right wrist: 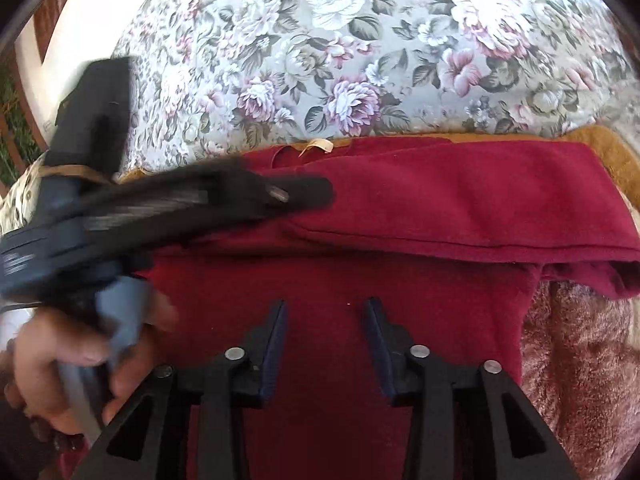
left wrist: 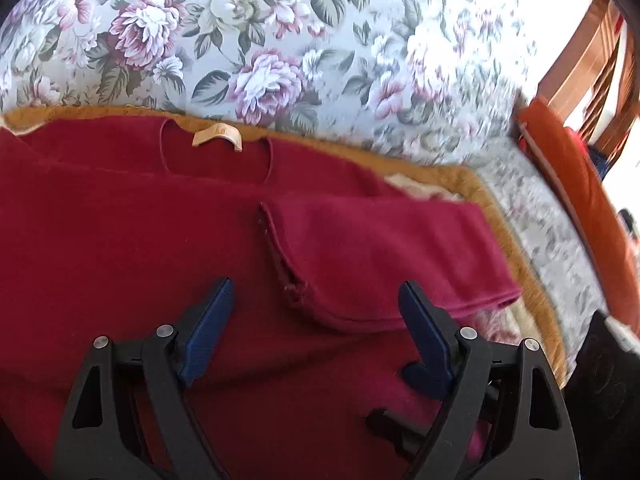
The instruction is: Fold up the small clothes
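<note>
The red top [left wrist: 140,220] lies flat under both my tools, with its neck and the tan label [left wrist: 218,136] at the far side from the jaws. One sleeve [left wrist: 380,252] is already laid across the body, just ahead of my left gripper [left wrist: 316,304] and a little toward its right finger. I judge it lies there so the top becomes a narrow strip for the next fold.

My left gripper has its jaws wide and holds nothing; the cloth passes below them. My right gripper [right wrist: 326,306] hangs over the body of the top with a moderate gap between its jaws, also empty. In the right view the left tool reaches across the top, blurred.

Under the top is a mustard blanket [left wrist: 472,176], beyond the jaws, and then the floral cover [left wrist: 280,20]. I think the soft base makes pinching one layer difficult.
</note>
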A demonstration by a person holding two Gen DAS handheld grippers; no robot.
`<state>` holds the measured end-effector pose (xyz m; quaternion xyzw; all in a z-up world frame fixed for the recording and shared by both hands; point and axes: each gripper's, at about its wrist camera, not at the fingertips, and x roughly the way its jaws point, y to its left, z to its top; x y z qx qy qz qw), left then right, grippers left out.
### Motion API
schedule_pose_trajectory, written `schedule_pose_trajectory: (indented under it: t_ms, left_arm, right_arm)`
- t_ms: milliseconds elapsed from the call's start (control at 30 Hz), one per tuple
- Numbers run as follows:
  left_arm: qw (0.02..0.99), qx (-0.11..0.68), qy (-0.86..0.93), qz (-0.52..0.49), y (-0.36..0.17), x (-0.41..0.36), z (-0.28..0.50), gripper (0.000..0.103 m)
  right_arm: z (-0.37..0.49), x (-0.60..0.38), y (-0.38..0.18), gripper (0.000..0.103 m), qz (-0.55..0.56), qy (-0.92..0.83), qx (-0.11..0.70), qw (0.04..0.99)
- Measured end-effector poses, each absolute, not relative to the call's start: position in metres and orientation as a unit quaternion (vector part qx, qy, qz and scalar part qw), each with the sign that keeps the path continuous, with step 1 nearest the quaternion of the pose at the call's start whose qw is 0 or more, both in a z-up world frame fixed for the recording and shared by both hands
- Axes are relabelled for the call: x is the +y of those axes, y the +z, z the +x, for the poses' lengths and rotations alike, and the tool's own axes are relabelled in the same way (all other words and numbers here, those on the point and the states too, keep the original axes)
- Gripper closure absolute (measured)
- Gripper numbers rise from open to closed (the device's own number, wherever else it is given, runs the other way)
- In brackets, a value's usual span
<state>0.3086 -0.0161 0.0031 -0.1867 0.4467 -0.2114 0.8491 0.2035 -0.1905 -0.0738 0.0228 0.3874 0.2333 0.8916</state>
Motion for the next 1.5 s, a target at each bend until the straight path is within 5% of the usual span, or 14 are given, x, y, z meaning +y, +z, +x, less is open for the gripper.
schedule_pose_trajectory:
  t_ms: [433,567,600,1000,1367,1500]
  left_arm:
    - [0.809,0.472,-0.205,-0.284,0.000,-0.023,0.346,0.024]
    - [0.804,0.513,-0.159,-0.255,-0.005,-0.026,0.353,0.091]
    - [0.806,0.519,-0.149,-0.245,-0.004,-0.026,0.353,0.098]
    - [0.870,0.412,-0.133,-0.236,0.080,0.066,0.344,0.099]
    - [0.852,0.475,-0.046,-0.214,0.009,0.141,0.336,0.098]
    - [0.841,0.486,-0.038,-0.234,-0.005,0.151,0.327,0.083]
  right_arm:
    - [0.209,-0.202,-0.074,0.062,0.065,0.256,0.384,0.885]
    - [0.212,-0.205,-0.074,0.062,0.075,0.259,0.383,0.884]
    - [0.212,-0.204,-0.074,0.062,0.070,0.257,0.383,0.885]
    - [0.212,-0.204,-0.072,0.062,0.064,0.255,0.382,0.886]
    - [0.216,-0.202,-0.072,0.062,0.062,0.255,0.383,0.886]
    - [0.216,-0.203,-0.071,0.062,0.063,0.255,0.383,0.886]
